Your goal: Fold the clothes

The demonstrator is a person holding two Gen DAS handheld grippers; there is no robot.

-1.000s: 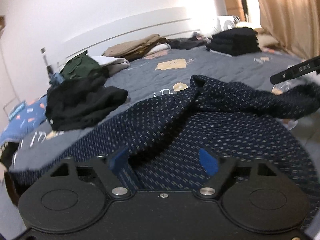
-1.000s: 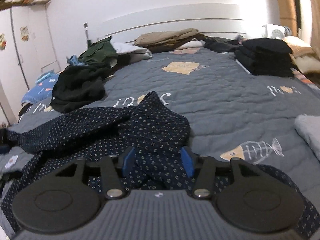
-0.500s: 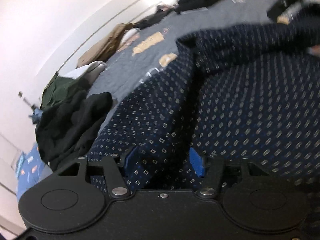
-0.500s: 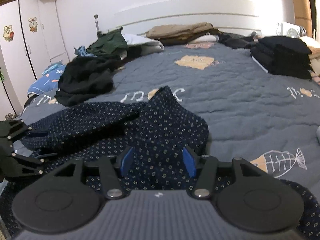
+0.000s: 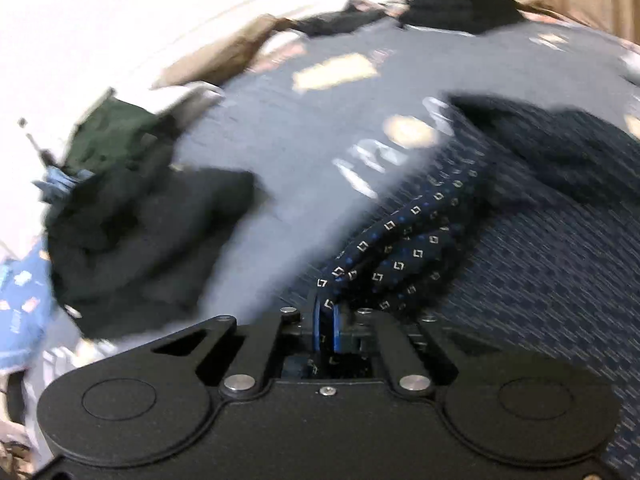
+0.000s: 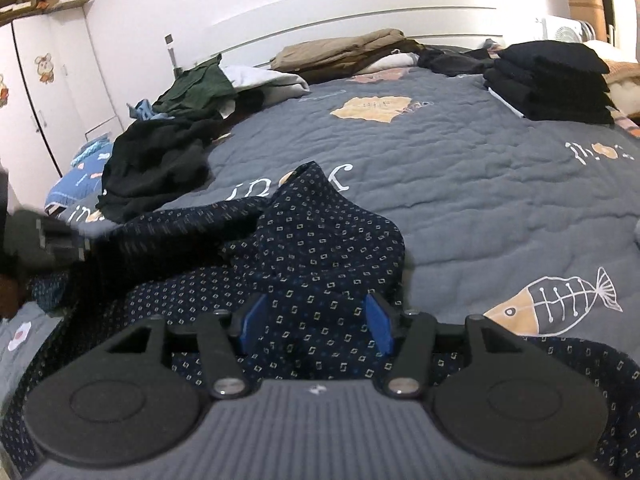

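While the left gripper (image 5: 327,322) has just clamped the shirt (image 6: 320,240) edge, the right gripper (image 6: 316,322) straddles its bunched middle, apart.

2 wrist views, each low over the bed (image 6: 460,168), close above the patterned shirt (image 6: 320,240), facing the headboard (image 6: 360,20). Left view tilted, blurred. Shared: shirt (image 5: 400,248), black heap (image 6: 152,168), folded stack (image 6: 552,80).

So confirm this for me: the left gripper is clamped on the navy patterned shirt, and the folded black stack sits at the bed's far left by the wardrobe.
One thing is off: the folded black stack sits at the bed's far right, as the right wrist view shows. The left gripper, whose jaws have just closed, is indeed clamped on the navy patterned shirt.
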